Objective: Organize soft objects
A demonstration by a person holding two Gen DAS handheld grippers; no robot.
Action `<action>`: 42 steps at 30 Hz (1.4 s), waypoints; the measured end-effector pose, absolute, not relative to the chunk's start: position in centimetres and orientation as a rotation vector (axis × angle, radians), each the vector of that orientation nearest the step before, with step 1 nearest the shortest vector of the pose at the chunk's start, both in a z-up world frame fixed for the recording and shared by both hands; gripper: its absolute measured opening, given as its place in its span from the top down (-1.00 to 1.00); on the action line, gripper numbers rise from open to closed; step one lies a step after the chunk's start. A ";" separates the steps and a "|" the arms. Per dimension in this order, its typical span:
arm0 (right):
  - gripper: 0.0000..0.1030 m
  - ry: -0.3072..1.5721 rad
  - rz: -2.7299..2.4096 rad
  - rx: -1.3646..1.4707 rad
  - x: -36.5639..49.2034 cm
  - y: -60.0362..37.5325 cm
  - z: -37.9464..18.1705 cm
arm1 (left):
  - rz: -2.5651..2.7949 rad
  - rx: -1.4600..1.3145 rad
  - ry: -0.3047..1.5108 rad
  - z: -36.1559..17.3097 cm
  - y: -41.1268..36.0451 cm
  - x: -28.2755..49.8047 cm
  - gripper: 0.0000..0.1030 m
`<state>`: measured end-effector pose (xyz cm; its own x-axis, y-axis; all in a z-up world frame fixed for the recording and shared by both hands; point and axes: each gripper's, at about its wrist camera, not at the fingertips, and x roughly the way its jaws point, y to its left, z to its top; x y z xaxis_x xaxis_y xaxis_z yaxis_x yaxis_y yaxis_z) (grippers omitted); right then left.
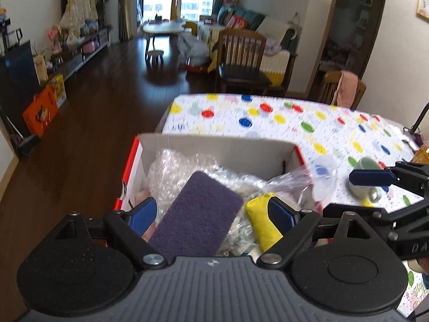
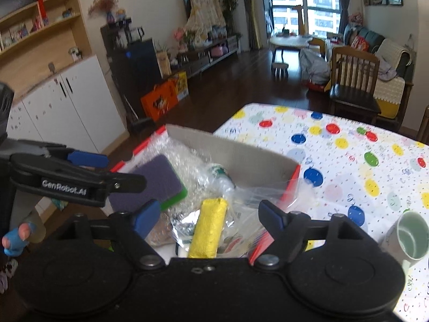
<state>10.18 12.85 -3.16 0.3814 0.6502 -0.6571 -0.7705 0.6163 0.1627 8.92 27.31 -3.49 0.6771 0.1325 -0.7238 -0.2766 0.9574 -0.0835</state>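
We are at a table under a white cloth with coloured dots [image 1: 268,123], in a living room with dark wood flooring, a wooden chair [image 1: 242,59] and a sofa beyond it. At the table's near corner stands an open cardboard box [image 1: 214,147] with red edges, filled with soft things: bubble wrap [image 1: 171,169] at the back, a purple scouring pad [image 1: 198,214] with a green underside lying tilted on top, a yellow sponge [image 2: 209,228] beside it, and a clear plastic bag [image 2: 257,196] draped over the box's right side. Our left gripper [image 1: 214,214] hovers above the purple pad with its jaws wide apart and nothing clasped. Our right gripper [image 2: 210,218] hangs over the yellow sponge, jaws spread and clear of it. A pale mug [image 2: 410,236] stands on the cloth to the right of the box.
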 end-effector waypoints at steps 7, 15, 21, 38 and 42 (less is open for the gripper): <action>-0.74 0.664 0.897 -0.108 9.3 10.3 -1.1 | 0.227 -0.184 0.699 -0.8 25.6 6.8 -0.75; -0.93 0.572 0.909 -0.093 7.2 8.3 0.0 | 0.219 -0.165 0.626 1.1 23.8 5.0 -0.75; -0.99 0.506 0.907 -0.050 5.7 6.8 0.8 | 0.201 -0.151 0.587 2.0 22.2 3.5 -0.75; -1.00 0.412 0.803 0.029 2.3 4.3 1.4 | 0.178 -0.055 0.535 2.2 18.3 0.2 -0.99; -1.00 0.406 0.768 0.031 1.4 4.0 1.1 | 0.191 -0.035 0.527 1.9 17.8 -0.3 -0.99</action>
